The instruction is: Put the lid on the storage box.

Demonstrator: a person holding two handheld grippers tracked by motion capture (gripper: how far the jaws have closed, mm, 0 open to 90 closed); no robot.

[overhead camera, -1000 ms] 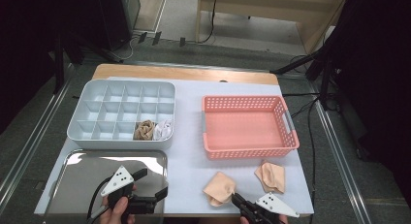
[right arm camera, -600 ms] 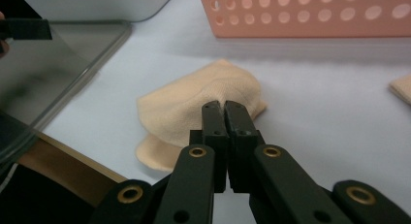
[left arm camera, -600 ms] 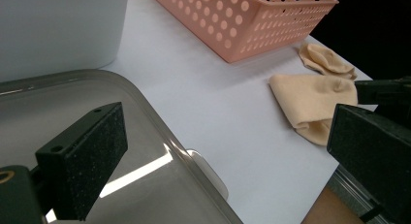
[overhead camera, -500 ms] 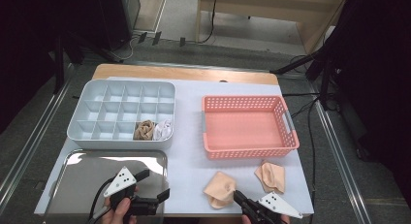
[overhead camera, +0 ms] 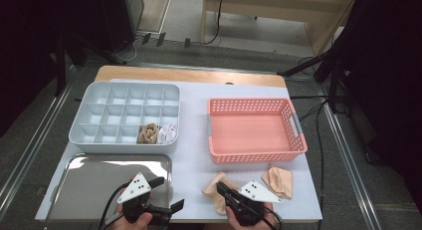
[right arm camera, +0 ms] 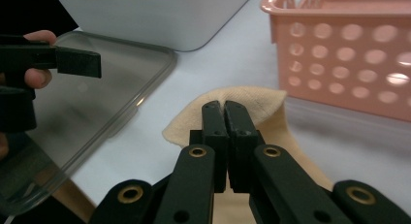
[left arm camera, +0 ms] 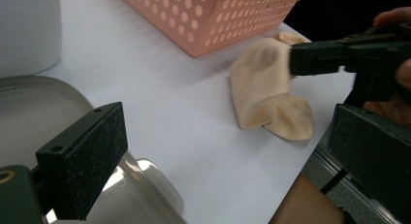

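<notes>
Two beige socks lie near the table's front edge, one (overhead camera: 213, 191) just below the pink basket's left corner, the other (overhead camera: 279, 180) further right. My right gripper (overhead camera: 222, 187) is shut, its tips resting over the left sock (right arm camera: 252, 104); no cloth shows between the jaws (right arm camera: 224, 110). My left gripper (overhead camera: 166, 194) is open at the metal tray's front right corner and holds nothing. From the left gripper view (left arm camera: 230, 129) the same sock (left arm camera: 266, 93) lies ahead, with the right gripper's tip (left arm camera: 296, 56) touching it.
A pink perforated basket (overhead camera: 251, 155) stands at the right, with nothing in it. A grey divided organizer (overhead camera: 124, 140) at the left holds a beige sock (overhead camera: 148, 134) and a white one (overhead camera: 167, 134). A shiny metal tray (overhead camera: 89, 177) lies at the front left.
My right gripper has moved left and forward onto the left sock. The left gripper has shifted slightly right and stays open.
</notes>
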